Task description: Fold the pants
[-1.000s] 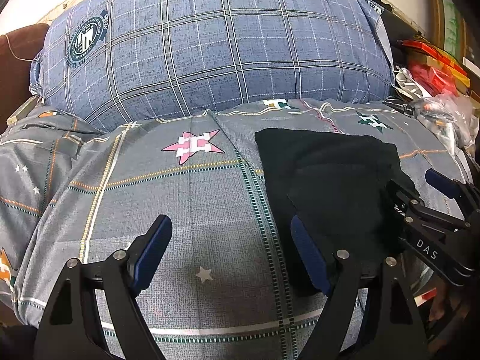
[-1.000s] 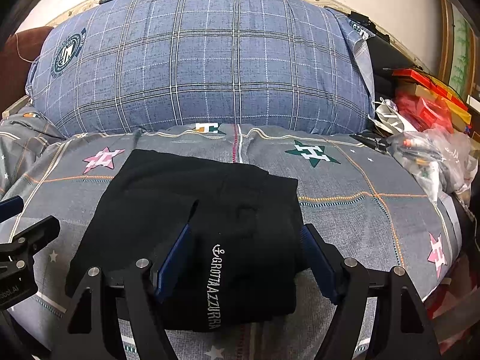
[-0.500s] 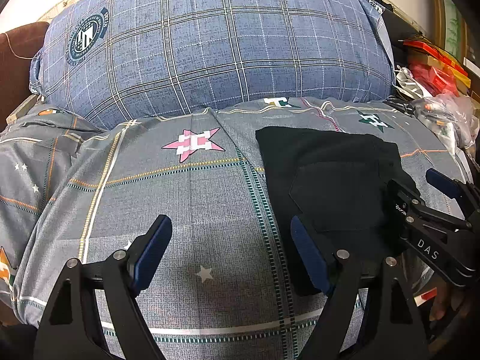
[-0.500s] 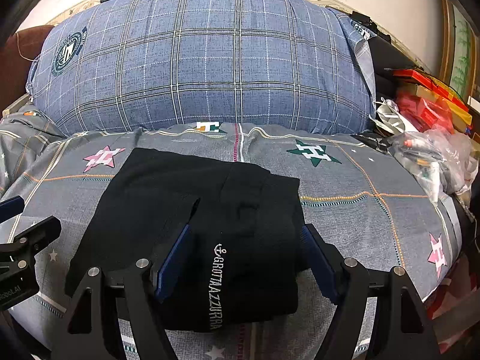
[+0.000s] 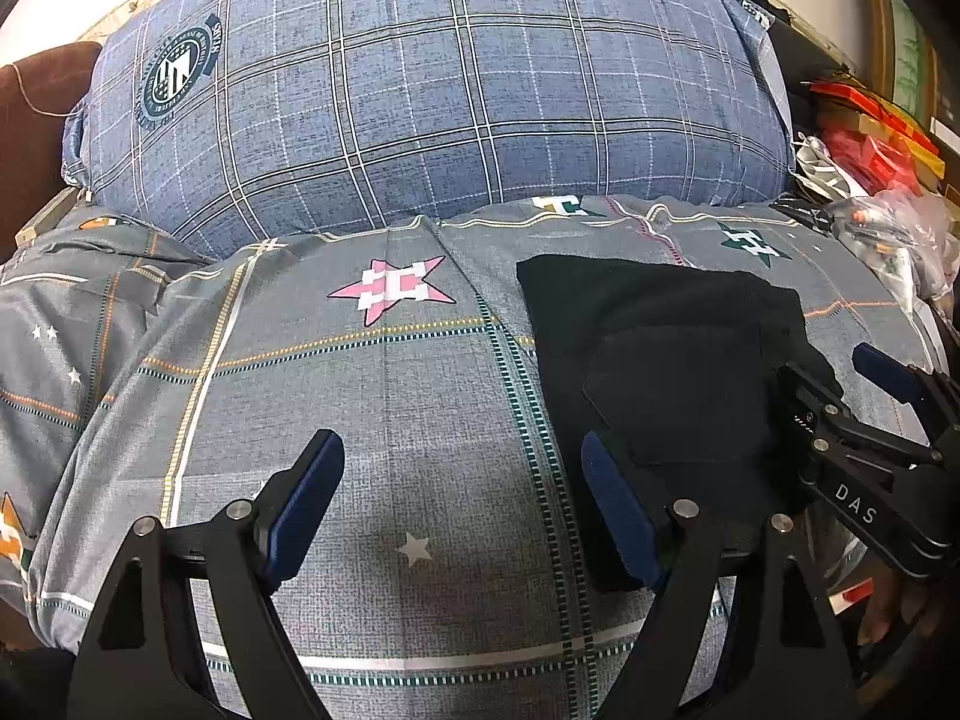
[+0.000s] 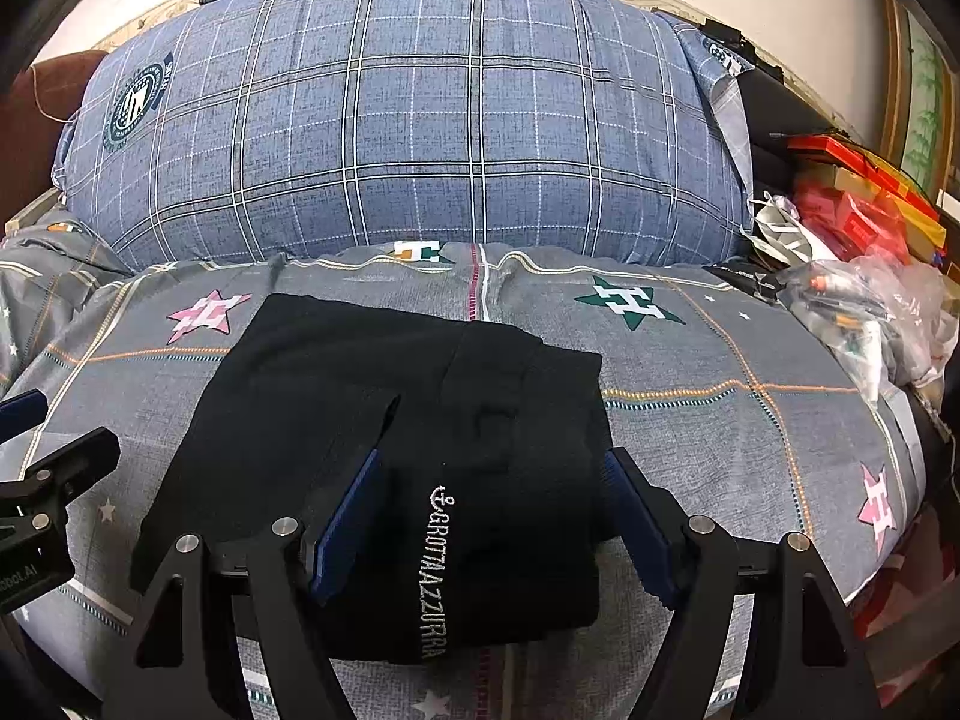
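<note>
black pants (image 6: 384,456) folded on bedspread (image 6: 720,420), near edge hidden by right tongs (image 6: 489,516)

Left gripper (image 5: 462,504) jaws spread wide over the grey bedsheet (image 5: 372,420). Folded black pants (image 5: 672,360) lie right of it; right gripper (image 5: 840,396) at their right edge.

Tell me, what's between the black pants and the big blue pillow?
Only bare grey bedsheet lies between the black pants and the blue pillow, seen in the right wrist view.
</note>
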`<state>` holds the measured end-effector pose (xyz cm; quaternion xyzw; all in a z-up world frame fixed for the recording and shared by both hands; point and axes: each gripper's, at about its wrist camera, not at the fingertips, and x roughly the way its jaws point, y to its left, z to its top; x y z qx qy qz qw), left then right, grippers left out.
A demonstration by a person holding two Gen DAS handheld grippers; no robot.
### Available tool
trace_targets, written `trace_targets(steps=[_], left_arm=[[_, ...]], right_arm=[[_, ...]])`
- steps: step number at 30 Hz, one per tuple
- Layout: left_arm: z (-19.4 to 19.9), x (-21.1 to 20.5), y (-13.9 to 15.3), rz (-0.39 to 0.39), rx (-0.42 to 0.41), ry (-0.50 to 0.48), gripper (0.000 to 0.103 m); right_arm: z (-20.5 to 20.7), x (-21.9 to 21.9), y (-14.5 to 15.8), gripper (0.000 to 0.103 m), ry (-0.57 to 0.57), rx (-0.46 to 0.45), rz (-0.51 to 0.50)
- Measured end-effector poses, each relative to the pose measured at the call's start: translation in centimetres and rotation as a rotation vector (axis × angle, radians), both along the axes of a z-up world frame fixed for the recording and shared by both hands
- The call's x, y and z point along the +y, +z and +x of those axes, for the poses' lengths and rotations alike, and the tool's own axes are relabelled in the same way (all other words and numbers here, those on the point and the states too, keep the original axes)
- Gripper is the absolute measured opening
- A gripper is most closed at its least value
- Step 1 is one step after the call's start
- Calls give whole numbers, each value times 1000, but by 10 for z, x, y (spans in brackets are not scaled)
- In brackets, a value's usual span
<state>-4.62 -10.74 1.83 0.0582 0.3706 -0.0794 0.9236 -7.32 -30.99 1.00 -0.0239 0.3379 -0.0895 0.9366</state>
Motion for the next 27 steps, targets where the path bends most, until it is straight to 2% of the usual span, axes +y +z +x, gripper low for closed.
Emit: trace_targets(steps=[27], left_arm=[[2,2,-9,4,27,8,82]], right_arm=[[1,2,-2,77,12,15,4]])
